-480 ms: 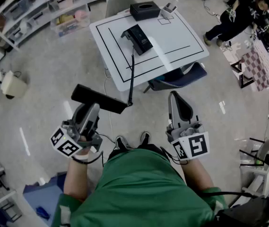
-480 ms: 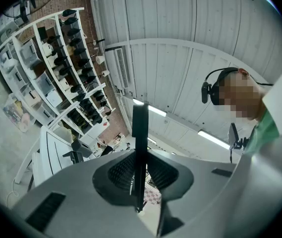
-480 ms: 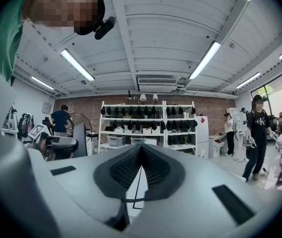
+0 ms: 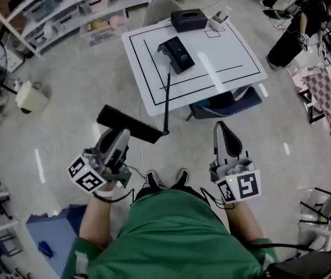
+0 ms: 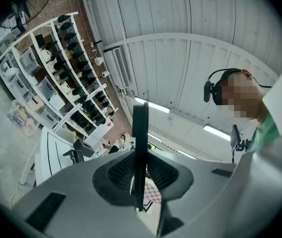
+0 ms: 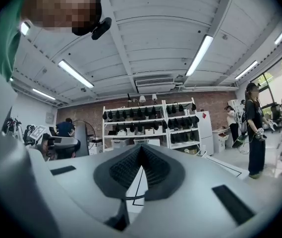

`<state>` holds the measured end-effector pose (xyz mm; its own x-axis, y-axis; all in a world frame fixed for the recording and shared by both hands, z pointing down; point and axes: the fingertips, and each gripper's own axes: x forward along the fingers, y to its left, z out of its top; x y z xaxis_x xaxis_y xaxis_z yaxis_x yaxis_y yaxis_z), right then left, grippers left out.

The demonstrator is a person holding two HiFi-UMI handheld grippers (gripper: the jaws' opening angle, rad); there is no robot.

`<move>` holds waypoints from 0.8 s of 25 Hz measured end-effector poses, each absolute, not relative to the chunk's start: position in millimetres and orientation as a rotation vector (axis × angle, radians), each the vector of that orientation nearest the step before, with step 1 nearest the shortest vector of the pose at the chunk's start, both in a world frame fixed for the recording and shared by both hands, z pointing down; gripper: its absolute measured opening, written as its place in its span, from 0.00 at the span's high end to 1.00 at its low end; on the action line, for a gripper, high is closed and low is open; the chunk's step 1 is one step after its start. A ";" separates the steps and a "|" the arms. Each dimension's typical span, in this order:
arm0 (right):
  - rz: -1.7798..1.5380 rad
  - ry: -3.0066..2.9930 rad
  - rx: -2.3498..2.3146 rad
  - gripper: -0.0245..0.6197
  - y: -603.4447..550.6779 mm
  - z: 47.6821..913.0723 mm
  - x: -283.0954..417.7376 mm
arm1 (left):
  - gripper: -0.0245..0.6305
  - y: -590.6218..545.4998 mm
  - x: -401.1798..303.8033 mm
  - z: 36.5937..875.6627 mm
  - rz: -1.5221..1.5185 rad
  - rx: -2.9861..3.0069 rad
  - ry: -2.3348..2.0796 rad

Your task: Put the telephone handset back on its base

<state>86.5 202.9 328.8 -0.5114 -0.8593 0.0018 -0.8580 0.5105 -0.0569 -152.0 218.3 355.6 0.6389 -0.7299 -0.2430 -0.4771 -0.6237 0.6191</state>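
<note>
The black telephone handset (image 4: 129, 124) hangs over the floor, crosswise in my left gripper (image 4: 120, 133), which is shut on it. In the left gripper view the handset (image 5: 140, 152) shows edge-on, pressed between the pads of the left gripper (image 5: 141, 182). Its black cord (image 4: 167, 97) runs up to the black base (image 4: 177, 54) on the white table (image 4: 235, 51), well ahead of both grippers. My right gripper (image 4: 222, 127) is held level beside my right leg, shut with nothing in it. In its own view the right gripper (image 6: 140, 155) has its pads together.
A black box (image 4: 189, 20) and a small white holder (image 4: 219, 21) stand at the table's far edge. A blue chair (image 4: 226, 103) is tucked under its near side. Shelves with bins (image 4: 66, 10) line the upper left. A person (image 4: 296, 28) stands at the upper right.
The head view has shifted a little, so the table sits slightly further right. The handset stays in my left gripper. The person at the upper right has moved.
</note>
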 end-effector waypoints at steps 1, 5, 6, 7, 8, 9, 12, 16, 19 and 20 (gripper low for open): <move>-0.089 2.698 -1.522 0.93 202.6 328.2 92.0 | 0.84 217.5 -148.8 353.2 -0.662 2.351 -0.957; -0.124 2.671 -1.478 0.93 200.2 326.8 118.1 | 0.84 210.4 -138.3 341.7 -0.684 2.335 -1.020; -0.129 2.670 -1.471 0.93 199.1 327.4 124.6 | 0.84 208.3 -136.1 339.1 -0.692 2.329 -1.037; -0.134 2.670 -1.464 0.93 197.7 328.1 131.0 | 0.84 206.1 -133.5 336.8 -0.700 2.325 -1.053; -0.136 2.671 -1.456 0.93 196.2 328.5 137.0 | 0.84 203.8 -130.7 334.5 -0.705 2.323 -1.068; -0.138 2.672 -1.446 0.93 194.6 328.5 142.6 | 0.84 201.5 -127.4 332.1 -0.708 2.325 -1.083; -0.147 2.681 -1.408 0.93 192.4 326.1 157.8 | 0.84 197.9 -115.1 325.2 -0.701 2.326 -1.126; -0.160 2.702 -1.374 0.93 192.2 325.9 175.9 | 0.84 198.1 -98.3 322.5 -0.682 2.321 -1.166; -0.159 2.699 -1.370 0.93 184.9 326.5 185.7 | 0.84 188.5 -91.2 323.2 -0.675 2.320 -1.177; -0.163 2.697 -1.372 0.93 183.9 327.4 188.4 | 0.84 185.1 -90.0 323.6 -0.672 2.315 -1.178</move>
<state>188.4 183.9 327.4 -0.5851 -0.8094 -0.0501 -0.7975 0.5854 -0.1458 -90.0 185.1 323.6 0.5153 -0.8295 -0.2152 -0.6079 -0.5308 0.5905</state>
